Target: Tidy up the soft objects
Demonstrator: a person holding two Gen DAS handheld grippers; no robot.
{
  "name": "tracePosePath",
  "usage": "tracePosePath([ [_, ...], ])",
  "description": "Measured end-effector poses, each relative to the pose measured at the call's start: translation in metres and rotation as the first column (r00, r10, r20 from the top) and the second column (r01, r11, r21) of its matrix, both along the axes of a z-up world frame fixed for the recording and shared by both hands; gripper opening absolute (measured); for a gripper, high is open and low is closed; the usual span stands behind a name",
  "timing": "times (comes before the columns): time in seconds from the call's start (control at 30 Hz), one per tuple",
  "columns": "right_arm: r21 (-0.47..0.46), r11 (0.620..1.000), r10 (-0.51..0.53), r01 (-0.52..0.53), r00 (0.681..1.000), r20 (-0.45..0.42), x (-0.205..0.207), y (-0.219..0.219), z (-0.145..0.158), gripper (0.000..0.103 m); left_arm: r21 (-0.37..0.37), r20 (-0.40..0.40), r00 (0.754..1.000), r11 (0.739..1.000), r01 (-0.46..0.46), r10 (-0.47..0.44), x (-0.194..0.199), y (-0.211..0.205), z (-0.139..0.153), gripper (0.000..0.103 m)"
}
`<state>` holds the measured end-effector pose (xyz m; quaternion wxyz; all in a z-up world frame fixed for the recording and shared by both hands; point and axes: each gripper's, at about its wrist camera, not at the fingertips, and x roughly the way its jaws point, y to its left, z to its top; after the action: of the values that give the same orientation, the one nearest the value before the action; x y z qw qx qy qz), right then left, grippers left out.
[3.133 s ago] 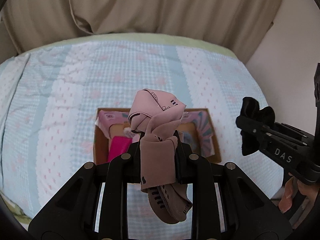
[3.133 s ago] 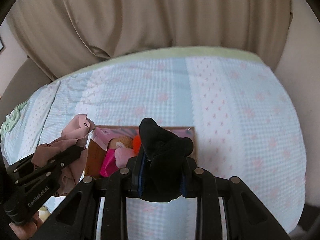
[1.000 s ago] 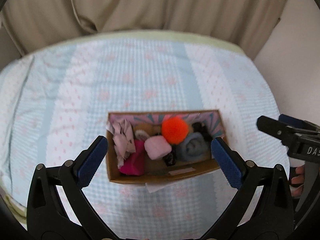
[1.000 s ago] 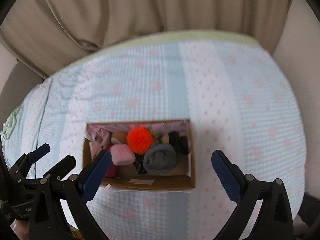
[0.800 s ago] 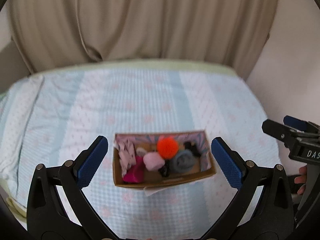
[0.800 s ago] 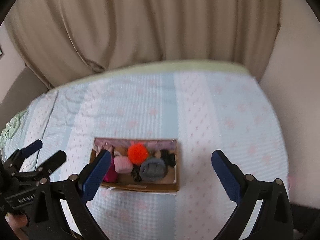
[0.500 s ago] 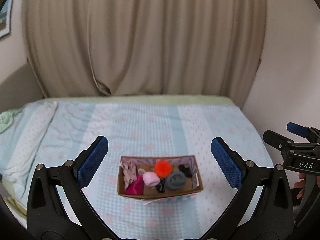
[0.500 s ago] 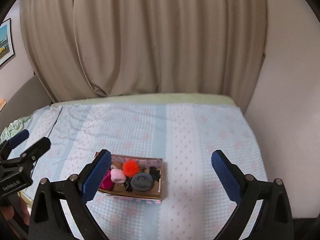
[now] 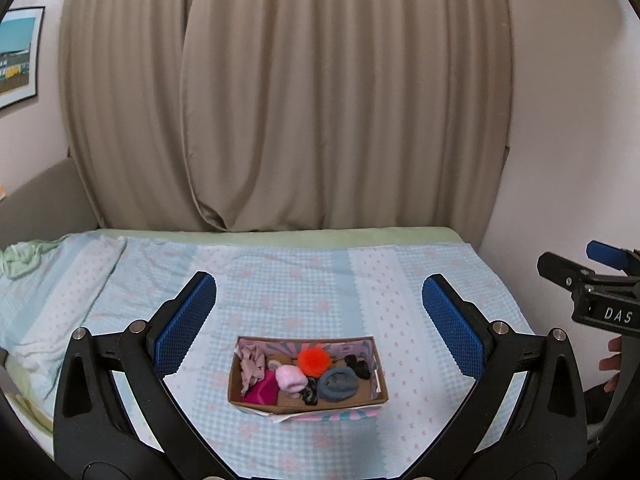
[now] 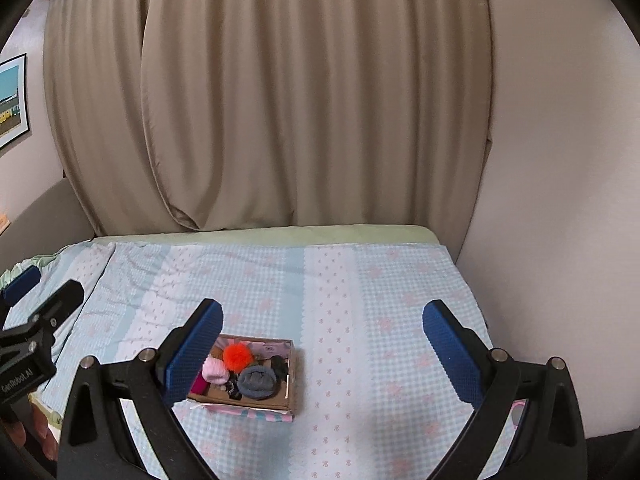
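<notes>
A cardboard box [image 9: 256, 398] sits on the bed and holds several soft things: an orange pom-pom [image 9: 313, 360], a grey roll [image 9: 338, 384], a pale pink roll [image 9: 291, 377], a magenta piece [image 9: 262, 391], a mauve sock [image 9: 251, 366] and a black sock [image 9: 357, 366]. The box [image 10: 292, 376] also shows in the right wrist view with the pom-pom [image 10: 237, 355]. My left gripper [image 9: 319, 324] is open and empty, well back from and above the box. My right gripper [image 10: 322, 340] is open and empty, also held back.
The bed [image 9: 304, 280] has a light blue checked cover with pink dots. Beige curtains [image 9: 320, 120] hang behind it. A wall [image 10: 560, 200] runs along the bed's right side. A framed picture [image 9: 18, 56] hangs on the left. A green cloth [image 9: 24, 256] lies at the bed's far left.
Both grippers let go of the mauve sock and the black sock into the box, opened wide, and then drew back and up, so the box looks smaller.
</notes>
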<state>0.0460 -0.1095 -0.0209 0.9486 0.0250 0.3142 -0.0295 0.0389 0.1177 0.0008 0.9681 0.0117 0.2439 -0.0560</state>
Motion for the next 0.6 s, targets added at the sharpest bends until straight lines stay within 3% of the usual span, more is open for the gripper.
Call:
tracePosePath([
  [0.6, -0.001, 1.000, -0.010, 0.010, 1.000, 0.030, -0.008, -0.010, 0.007, 0.100, 0.005, 0.023, 1.000, 1.000, 0.014, -0.014, -0.009, -0.015, 0.004, 0.103],
])
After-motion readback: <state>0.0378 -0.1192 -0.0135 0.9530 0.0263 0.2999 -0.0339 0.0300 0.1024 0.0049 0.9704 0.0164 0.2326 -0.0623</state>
